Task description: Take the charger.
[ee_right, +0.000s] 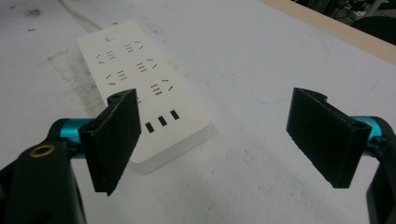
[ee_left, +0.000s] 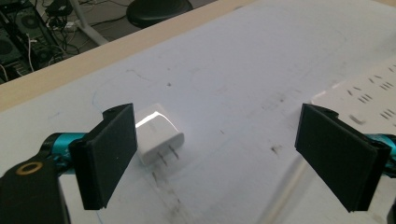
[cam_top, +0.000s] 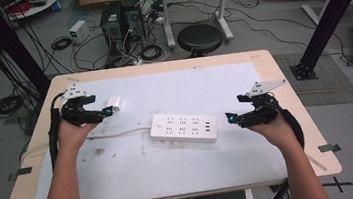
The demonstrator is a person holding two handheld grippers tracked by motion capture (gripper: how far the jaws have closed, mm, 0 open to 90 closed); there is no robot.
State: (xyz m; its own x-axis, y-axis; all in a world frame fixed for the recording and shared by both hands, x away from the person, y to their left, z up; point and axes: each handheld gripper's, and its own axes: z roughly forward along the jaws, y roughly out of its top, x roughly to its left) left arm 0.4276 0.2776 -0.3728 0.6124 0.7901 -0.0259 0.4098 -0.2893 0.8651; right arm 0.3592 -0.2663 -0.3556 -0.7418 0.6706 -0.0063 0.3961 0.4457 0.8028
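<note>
A white power strip [cam_top: 183,127] lies flat in the middle of the white sheet, its cord [cam_top: 113,134] running left. A small white plug adapter [cam_top: 113,104] lies at the left, prongs toward the camera in the left gripper view [ee_left: 159,135]. My left gripper [cam_top: 107,111] is open, and the adapter sits just ahead of its left jaw, not between the jaws. My right gripper [cam_top: 229,118] is open beside the strip's right end. In the right gripper view the power strip [ee_right: 144,88] lies ahead of the left jaw, its USB end nearest.
A white sheet [cam_top: 173,180] covers most of the wooden table [cam_top: 282,77]. Beyond the far edge stand a black stool [cam_top: 199,38], computer cases [cam_top: 118,19] and tangled cables on the floor. A black frame post [cam_top: 328,12] rises at the right.
</note>
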